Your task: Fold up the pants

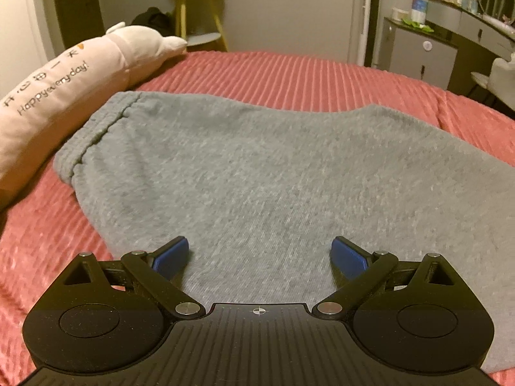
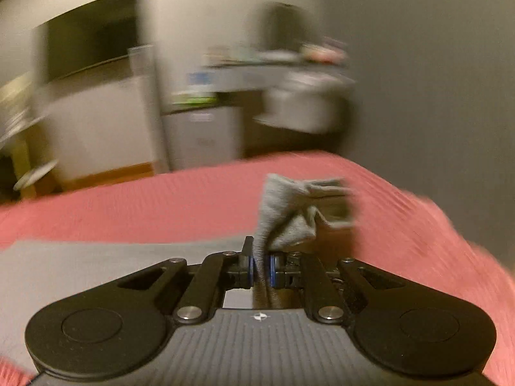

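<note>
Grey sweatpants point(image 1: 257, 167) lie flat on the red ribbed bedspread point(image 1: 289, 74), with the ribbed waistband point(image 1: 80, 141) at the left. My left gripper point(image 1: 260, 251) is open just above the near part of the pants, its blue pads point(image 1: 170, 254) spread wide and holding nothing. In the blurred right wrist view, my right gripper point(image 2: 262, 268) is shut on a bunched piece of the grey pants point(image 2: 289, 212), lifted above the bedspread point(image 2: 145, 206). More grey cloth point(image 2: 96, 263) lies flat at the left.
A long pink plush pillow point(image 1: 64, 87) lies along the bed's left edge beside the waistband. A yellow side table point(image 1: 199, 13) stands behind the bed. A grey cabinet and a vanity with bottles point(image 1: 450, 38) stand at the back right.
</note>
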`<action>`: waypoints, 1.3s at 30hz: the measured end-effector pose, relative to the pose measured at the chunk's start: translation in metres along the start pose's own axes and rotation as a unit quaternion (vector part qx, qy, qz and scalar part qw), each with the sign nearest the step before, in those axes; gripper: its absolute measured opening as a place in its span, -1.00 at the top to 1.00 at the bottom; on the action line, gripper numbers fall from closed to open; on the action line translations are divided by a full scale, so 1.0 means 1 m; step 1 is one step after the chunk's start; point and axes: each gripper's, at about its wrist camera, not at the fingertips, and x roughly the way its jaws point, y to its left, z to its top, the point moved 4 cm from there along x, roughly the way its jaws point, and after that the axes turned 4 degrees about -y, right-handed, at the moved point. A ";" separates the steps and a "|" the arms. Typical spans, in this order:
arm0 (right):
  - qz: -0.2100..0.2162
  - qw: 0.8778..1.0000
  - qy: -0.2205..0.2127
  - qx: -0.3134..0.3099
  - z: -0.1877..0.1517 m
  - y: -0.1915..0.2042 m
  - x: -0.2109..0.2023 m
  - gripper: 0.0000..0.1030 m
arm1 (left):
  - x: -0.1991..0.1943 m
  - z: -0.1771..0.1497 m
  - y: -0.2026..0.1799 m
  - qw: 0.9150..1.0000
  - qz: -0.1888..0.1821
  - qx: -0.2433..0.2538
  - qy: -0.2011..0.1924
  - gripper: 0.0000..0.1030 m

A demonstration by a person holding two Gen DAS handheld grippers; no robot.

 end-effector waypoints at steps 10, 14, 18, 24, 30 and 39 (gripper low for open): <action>0.248 0.912 0.201 -0.258 -0.109 0.231 0.029 0.78 | -0.004 -0.003 0.015 0.999 -0.015 -0.043 0.004 -0.93; 0.261 0.916 0.223 -0.206 -0.093 0.222 0.028 0.55 | -0.002 -0.003 0.013 0.999 -0.022 -0.042 0.006 -0.93; 0.298 0.923 0.238 -0.044 -0.075 0.188 0.019 0.20 | -0.002 -0.003 0.008 0.999 -0.036 -0.032 0.003 -0.93; 0.178 0.947 0.230 0.139 -0.090 0.112 0.019 -0.11 | -0.012 -0.003 -0.010 0.997 -0.079 0.001 -0.008 -0.93; 0.110 0.958 0.161 0.209 -0.086 0.071 -0.005 -0.14 | -0.030 0.003 -0.055 0.985 -0.169 0.045 0.005 -0.92; 0.075 0.939 0.114 0.316 -0.104 0.026 -0.012 -0.21 | 0.009 0.008 -0.151 0.954 -0.271 0.009 0.127 -0.47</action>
